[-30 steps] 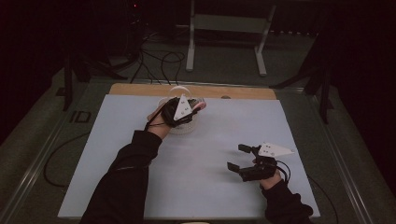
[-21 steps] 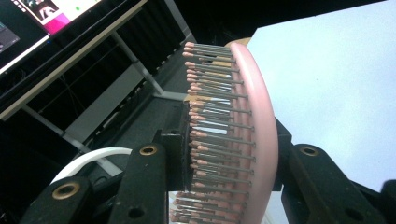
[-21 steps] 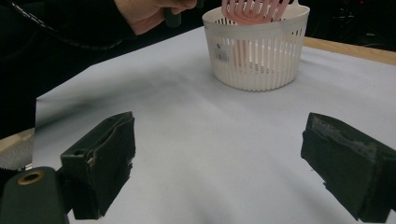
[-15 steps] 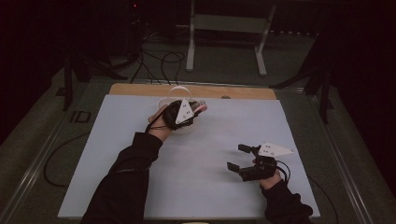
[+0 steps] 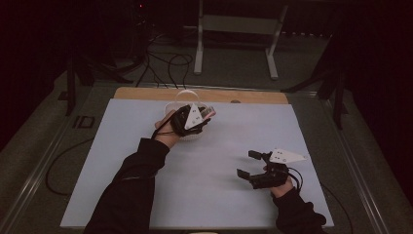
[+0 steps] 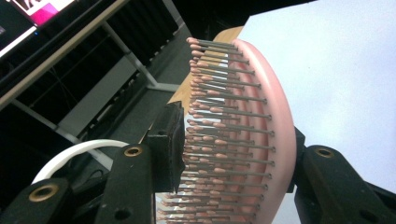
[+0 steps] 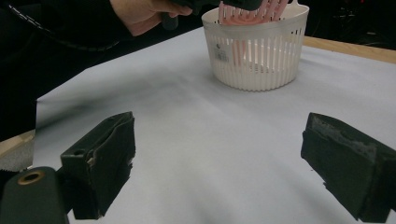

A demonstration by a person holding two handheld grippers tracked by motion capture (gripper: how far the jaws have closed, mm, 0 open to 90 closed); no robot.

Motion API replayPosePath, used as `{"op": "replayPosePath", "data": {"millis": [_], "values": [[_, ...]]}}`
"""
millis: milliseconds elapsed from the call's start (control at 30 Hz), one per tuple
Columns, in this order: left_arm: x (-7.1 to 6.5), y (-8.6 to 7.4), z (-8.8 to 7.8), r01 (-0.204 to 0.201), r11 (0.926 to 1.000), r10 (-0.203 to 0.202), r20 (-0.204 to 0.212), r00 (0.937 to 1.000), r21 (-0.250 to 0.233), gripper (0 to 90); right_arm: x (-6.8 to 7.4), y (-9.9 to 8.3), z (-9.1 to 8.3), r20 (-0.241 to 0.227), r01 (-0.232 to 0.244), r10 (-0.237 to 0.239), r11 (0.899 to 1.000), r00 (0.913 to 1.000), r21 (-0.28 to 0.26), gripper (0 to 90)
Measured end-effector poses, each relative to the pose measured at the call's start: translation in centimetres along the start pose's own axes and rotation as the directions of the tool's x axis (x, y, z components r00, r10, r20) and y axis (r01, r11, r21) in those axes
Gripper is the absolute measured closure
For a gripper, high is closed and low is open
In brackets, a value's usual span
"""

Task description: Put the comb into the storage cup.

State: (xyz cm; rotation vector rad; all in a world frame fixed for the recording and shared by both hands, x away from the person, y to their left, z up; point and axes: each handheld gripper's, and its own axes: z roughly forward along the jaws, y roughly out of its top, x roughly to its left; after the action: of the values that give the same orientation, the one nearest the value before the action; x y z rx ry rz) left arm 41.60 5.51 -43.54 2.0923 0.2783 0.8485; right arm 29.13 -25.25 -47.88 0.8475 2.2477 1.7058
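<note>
White sheeting (image 5: 146, 185) covers your table in a dark room, with a wooden edge along the far side. Your pink hairbrush (image 6: 252, 140) sits clamped between the jaws of your left gripper (image 5: 195, 118), bristles against one pad, held over the white slatted basket (image 7: 257, 56) at the far middle; it seems to dip inside, though the rim hides how far. Your right gripper (image 5: 258, 168) rests near the right edge, jaws wide apart on nothing.

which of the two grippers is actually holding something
The left gripper, over the white basket: its fingers are shut on a pink hairbrush. The right gripper rests open and empty.
</note>
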Motion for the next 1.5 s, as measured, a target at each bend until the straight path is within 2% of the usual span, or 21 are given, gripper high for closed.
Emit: {"op": "replayPosePath", "data": {"millis": [167,267,500,533,567,600,633,833,1033,1500], "values": [[0.2,0.1,0.0,0.025,0.9996,-0.025,0.005,0.9997,0.011,47.0,0.0,0.0,0.0,0.000,-0.001,0.001,1.000,1.0000,0.000,9.7],[0.3,0.1,0.0,0.016,0.9994,-0.016,0.002,0.9999,0.029,41.0,0.0,0.0,0.0,0.000,0.002,-0.002,1.000,1.0000,0.002,9.7],[0.5,0.3,-0.1,0.057,0.9971,-0.056,-0.018,0.9983,0.050,24.9,0.0,0.0,0.0,0.001,0.000,0.000,1.000,1.0000,-0.001,9.7],[0.6,0.3,-0.1,0.066,0.9967,-0.066,0.005,0.9978,0.048,22.1,0.0,0.0,0.0,0.002,-0.001,0.001,1.000,1.0000,0.000,9.7],[0.6,0.3,-0.1,0.063,0.9965,-0.064,0.006,0.9980,0.055,17.3,0.0,0.0,0.0,0.001,0.000,0.000,1.000,1.0000,0.000,9.7],[0.6,0.3,-0.1,0.055,0.9968,-0.056,0.018,0.9982,0.057,16.4,0.0,0.0,0.0,0.002,0.000,0.000,1.000,1.0000,0.001,9.7],[0.7,0.3,-0.2,0.064,0.9965,-0.066,0.028,0.9975,0.053,15.4,0.0,0.1,0.0,0.004,0.002,-0.002,1.000,1.0000,0.001,9.7],[0.8,0.5,-0.1,0.104,0.9916,-0.108,0.047,0.9931,0.077,4.8,0.0,0.1,-0.1,0.005,-0.004,0.004,1.000,1.0000,-0.001,9.7],[1.0,0.8,-0.3,0.119,0.9882,-0.125,0.059,0.9904,0.097,0.8,-0.1,0.1,-0.1,0.007,-0.006,0.006,1.000,1.0000,-0.005,9.7],[1.3,1.0,-0.4,0.130,0.9850,-0.141,0.092,0.9857,0.113,0.3,0.0,0.1,-0.1,0.009,-0.006,0.006,1.000,0.9999,0.000,9.7]]}}
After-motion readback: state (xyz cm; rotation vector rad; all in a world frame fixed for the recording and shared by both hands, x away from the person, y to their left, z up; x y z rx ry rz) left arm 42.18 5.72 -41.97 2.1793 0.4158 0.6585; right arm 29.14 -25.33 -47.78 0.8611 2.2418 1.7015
